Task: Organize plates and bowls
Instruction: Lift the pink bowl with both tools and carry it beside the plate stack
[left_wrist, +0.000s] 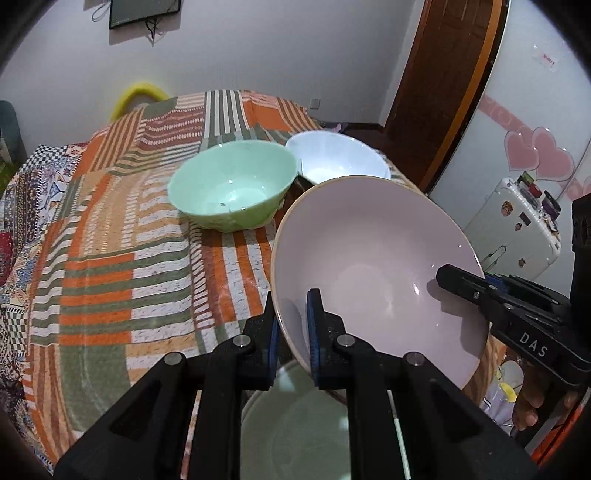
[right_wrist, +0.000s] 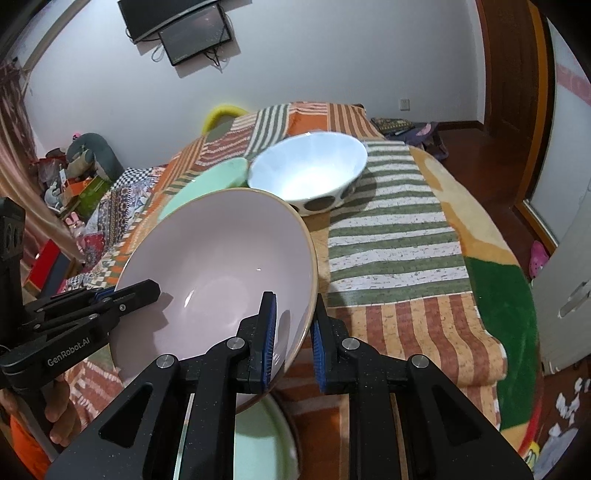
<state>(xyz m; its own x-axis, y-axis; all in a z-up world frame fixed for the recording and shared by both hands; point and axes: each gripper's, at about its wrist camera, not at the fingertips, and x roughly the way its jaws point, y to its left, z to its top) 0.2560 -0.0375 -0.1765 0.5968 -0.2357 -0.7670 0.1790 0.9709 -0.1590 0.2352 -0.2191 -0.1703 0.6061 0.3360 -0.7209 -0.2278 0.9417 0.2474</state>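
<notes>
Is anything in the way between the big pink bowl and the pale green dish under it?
Nothing visible. The pink bowl hangs tilted, its rim between the jaws of the left gripper and the right gripper. The pale green dish lies right below it, and what shows of the dish looks bare.

Two bowls (left_wrist: 233, 186) side by side, touching

green plate (left_wrist: 295, 424) mostly hidden under claws, cut off below
</notes>
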